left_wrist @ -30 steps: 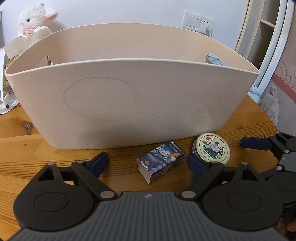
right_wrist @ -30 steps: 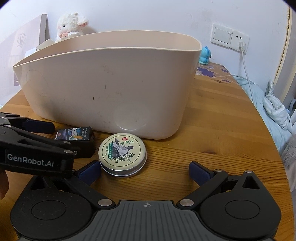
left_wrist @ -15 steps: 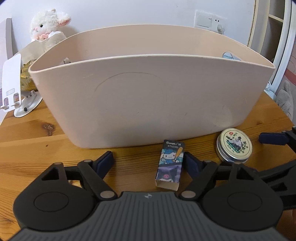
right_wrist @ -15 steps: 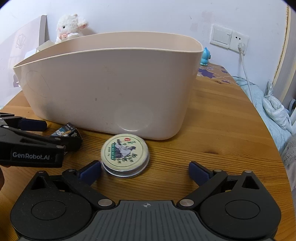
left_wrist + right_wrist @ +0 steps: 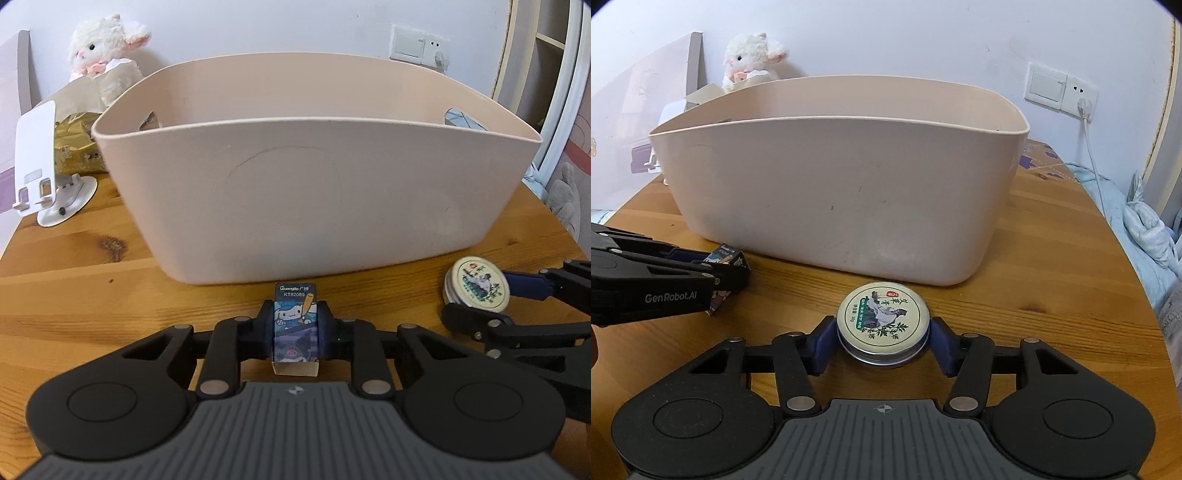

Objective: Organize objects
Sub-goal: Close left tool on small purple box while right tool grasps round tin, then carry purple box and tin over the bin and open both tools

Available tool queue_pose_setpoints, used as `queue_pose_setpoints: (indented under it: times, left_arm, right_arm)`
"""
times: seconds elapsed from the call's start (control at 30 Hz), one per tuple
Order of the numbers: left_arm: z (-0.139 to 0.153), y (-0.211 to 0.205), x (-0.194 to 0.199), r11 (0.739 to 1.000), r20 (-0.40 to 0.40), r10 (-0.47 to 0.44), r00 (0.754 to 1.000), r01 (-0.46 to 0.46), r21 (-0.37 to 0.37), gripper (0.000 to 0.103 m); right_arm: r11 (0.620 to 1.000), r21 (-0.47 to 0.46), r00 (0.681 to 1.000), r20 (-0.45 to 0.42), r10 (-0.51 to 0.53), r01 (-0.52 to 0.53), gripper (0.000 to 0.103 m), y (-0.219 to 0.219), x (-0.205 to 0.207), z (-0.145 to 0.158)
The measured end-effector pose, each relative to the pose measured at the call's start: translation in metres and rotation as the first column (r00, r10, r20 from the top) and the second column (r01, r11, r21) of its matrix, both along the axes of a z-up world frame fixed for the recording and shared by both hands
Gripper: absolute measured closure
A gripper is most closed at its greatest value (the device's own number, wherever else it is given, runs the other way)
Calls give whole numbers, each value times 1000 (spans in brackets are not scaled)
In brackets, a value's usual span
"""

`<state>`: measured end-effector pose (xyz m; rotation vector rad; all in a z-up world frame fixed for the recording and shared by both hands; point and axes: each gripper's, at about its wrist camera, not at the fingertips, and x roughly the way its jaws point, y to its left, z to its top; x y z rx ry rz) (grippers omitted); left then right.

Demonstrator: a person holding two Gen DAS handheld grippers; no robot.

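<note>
The big beige plastic tub (image 5: 314,184) sits on my wooden desk (image 5: 74,295). Just in front of it, my right fingers (image 5: 882,341) are closing around a round silver tin with a cream printed lid (image 5: 882,317); left of that, my left fingers (image 5: 295,328) pinch a small blue cartoon-printed cardboard box (image 5: 295,325).

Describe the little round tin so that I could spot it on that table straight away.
Find the big beige tub on the wooden table. Just before its front wall lies the round tin, flat between the right tongs, whose jaws are closing. Unlike the cartoon-printed box nearby, it is silver-sided with a cream lid showing green leaves.
</note>
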<state>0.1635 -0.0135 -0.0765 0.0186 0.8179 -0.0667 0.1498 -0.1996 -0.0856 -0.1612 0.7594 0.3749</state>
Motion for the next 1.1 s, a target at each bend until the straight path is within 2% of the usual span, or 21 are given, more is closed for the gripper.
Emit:
queue_pose_setpoints:
  times: [0.23, 0.67, 0.87, 1.1]
  left_arm:
    - [12, 13, -14, 1000, 10, 7, 1000, -7, -10, 78]
    - [59, 29, -45, 1000, 124, 3, 992, -2, -6, 78]
    - [84, 31, -46, 1000, 187, -6, 982, 6, 1, 78]
    - [112, 34, -32, 1000, 248, -4, 969, 2, 11, 78]
  right_arm:
    - [1000, 18, 999, 35, -8, 7, 52, -5, -16, 23]
    - [998, 66, 988, 152, -24, 14, 52, -16, -44, 75]
    - [995, 101, 973, 227, -43, 20, 52, -21, -47, 104]
    - [992, 121, 952, 300, -66, 31, 52, -21, -33, 132]
